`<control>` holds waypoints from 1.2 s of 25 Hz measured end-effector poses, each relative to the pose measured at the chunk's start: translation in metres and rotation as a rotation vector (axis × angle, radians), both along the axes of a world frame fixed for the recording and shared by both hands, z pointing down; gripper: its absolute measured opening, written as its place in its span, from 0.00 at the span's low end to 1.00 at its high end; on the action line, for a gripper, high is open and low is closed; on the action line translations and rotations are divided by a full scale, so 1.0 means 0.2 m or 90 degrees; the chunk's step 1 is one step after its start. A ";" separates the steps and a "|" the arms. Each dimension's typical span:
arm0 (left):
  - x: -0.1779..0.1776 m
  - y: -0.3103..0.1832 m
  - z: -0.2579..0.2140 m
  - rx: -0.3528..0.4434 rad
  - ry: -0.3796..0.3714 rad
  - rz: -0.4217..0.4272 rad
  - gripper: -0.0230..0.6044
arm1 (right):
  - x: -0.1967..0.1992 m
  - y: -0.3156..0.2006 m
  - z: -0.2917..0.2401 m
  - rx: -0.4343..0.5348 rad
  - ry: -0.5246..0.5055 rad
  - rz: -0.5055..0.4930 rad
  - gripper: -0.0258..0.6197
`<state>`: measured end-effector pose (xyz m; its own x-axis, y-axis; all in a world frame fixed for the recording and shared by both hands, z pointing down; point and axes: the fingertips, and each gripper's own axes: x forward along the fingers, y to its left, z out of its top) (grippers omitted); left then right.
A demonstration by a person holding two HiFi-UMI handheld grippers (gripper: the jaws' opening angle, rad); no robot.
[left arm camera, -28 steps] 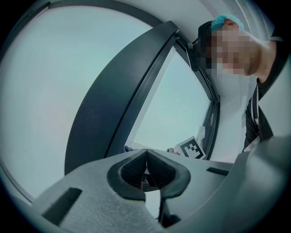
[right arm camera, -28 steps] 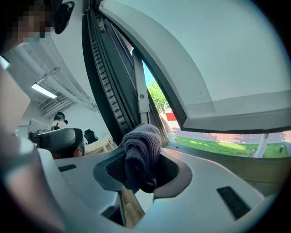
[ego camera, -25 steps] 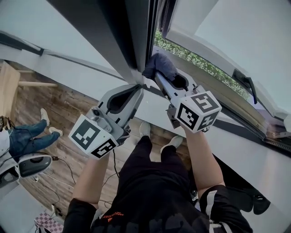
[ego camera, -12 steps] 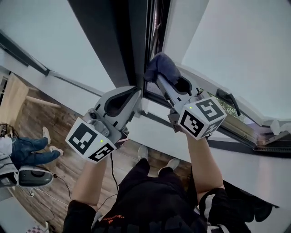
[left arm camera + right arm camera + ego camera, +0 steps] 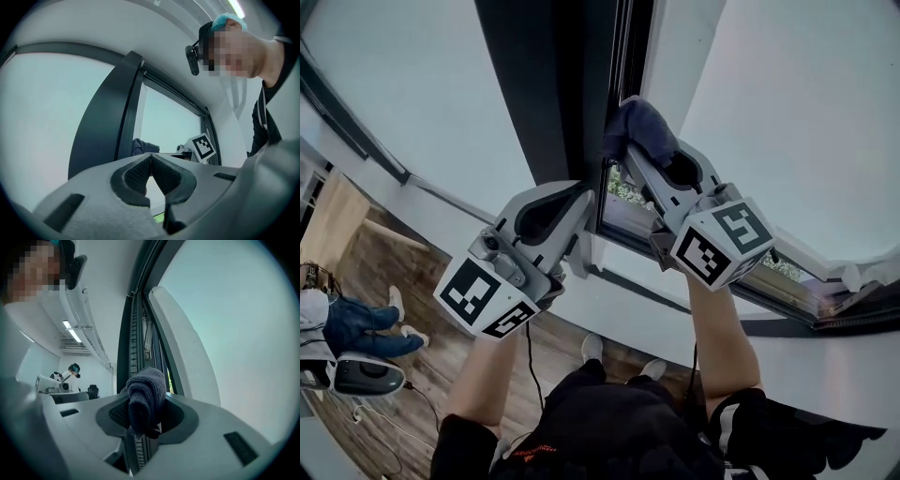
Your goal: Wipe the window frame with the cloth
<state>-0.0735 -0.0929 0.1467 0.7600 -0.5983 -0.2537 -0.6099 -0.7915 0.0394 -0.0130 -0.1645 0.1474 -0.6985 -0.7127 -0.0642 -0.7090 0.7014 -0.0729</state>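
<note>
Right gripper view: right gripper jaws clamped on the dark cloth, frame centre, cloth up at the dark window frame. Left gripper lower centre, jaws together, holding nothing.

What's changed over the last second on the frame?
The right gripper carried the cloth upward along the window frame, away from its bottom corner. Its grip on the cloth is unchanged; the left gripper stays shut and empty beside it.
</note>
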 end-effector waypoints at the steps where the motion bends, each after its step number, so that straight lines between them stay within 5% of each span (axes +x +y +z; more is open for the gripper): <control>1: 0.00 0.01 -0.02 0.010 0.000 -0.001 0.07 | 0.00 0.01 -0.04 0.012 0.000 -0.001 0.23; 14: 0.03 -0.02 -0.31 0.091 -0.005 -0.017 0.07 | -0.02 -0.01 -0.54 0.128 -0.009 -0.004 0.23; 30: 0.02 -0.08 -0.27 0.075 0.005 -0.051 0.07 | -0.04 -0.03 -0.53 0.123 -0.011 -0.013 0.23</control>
<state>-0.0695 -0.1088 0.0920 0.7084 -0.6228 -0.3320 -0.6716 -0.7395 -0.0457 -0.0206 -0.1696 0.0419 -0.7103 -0.6716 -0.2108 -0.6943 0.7178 0.0526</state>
